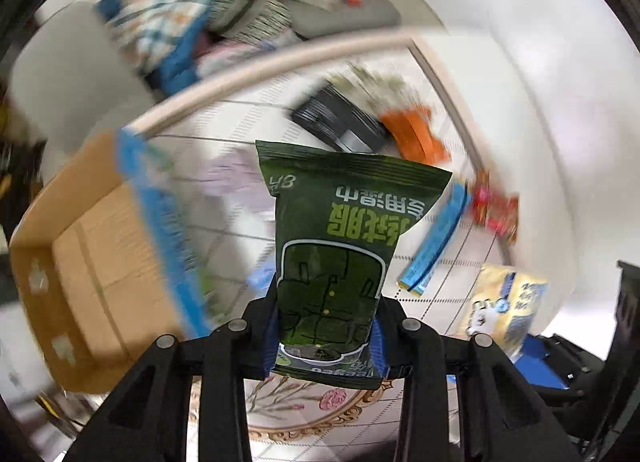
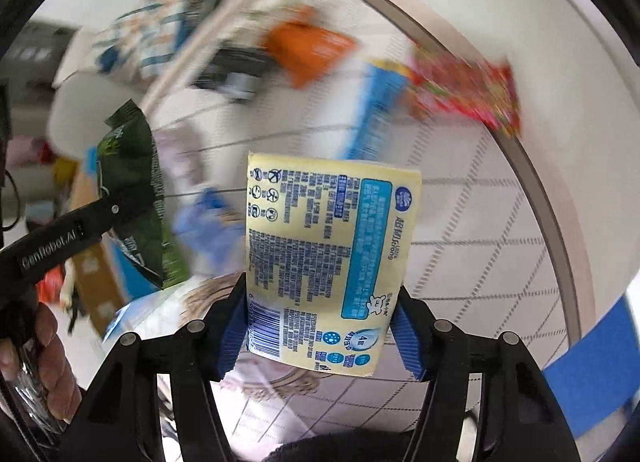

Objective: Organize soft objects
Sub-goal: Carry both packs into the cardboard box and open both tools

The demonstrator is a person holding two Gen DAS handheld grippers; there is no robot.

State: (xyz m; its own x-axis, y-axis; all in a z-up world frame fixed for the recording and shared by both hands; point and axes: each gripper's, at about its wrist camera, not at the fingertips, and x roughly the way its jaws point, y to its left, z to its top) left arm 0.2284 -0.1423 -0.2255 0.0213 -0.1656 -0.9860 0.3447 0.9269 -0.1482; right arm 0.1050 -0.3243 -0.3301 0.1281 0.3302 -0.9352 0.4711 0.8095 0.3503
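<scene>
Soft packets are the subject: a green wipes pouch (image 1: 332,258) and a yellow tissue pack (image 2: 324,262), each lifted clear of the round table (image 1: 248,97). Left tongs (image 1: 326,336) are closed on the lower end of the green wipes pouch, blue pads pressing its two sides, so that the pouch stands upright above the table's tiled cloth. Right tongs (image 2: 320,338) are likewise closed on the lower part of the yellow tissue pack, printed back facing the camera. In the right wrist view the green wipes pouch (image 2: 132,197) appears again, held out to the left of the yellow tissue pack.

Taking the cardboard box (image 1: 88,262) as landmark: it stands open at the table's near-left edge, close beside the green wipes pouch and farther from the yellow tissue pack. Beyond the box, on the far part of the table, lie an orange packet (image 1: 416,133), a blue packet (image 1: 436,238) and a red packet (image 1: 496,209), all blurred by motion.

Step in hand, as judged: carrying both packets, probably toward the box. The next move would call for bringing each packet over the box opening, one at a time to avoid collision, and parting the tongs only once the packet hangs inside the walls.
</scene>
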